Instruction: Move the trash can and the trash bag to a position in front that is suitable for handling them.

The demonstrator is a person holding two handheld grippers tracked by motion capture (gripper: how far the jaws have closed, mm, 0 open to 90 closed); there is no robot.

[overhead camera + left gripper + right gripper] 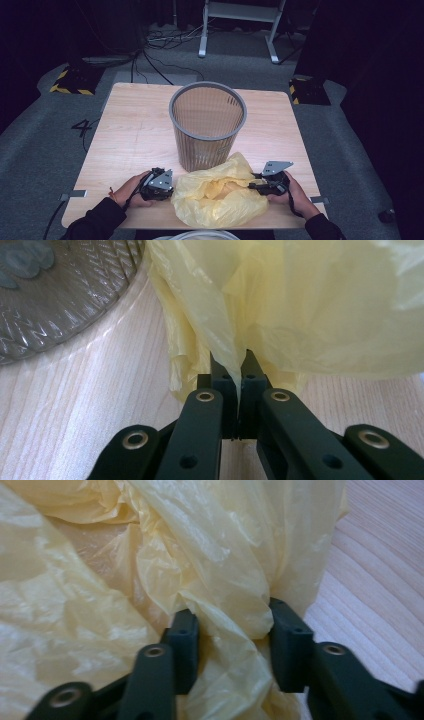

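The high view looked forward and down from the person's side onto the whole wooden counter (130,135). Each tool-mounted camera sat very close behind its own jaws, facing along them. All three views shared the yellow plastic bag (220,197) (310,305) (100,580) at the counter's 6 o'clock edge; the left one also caught the mesh wastebasket (60,295) (207,125).

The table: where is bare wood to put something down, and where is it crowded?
The table is bare left of the mesh bin, and in a narrower strip right of it up to the edge. The near edge is crowded: the yellow bag lies against the bin, with the left tongs and right tongs at its sides.
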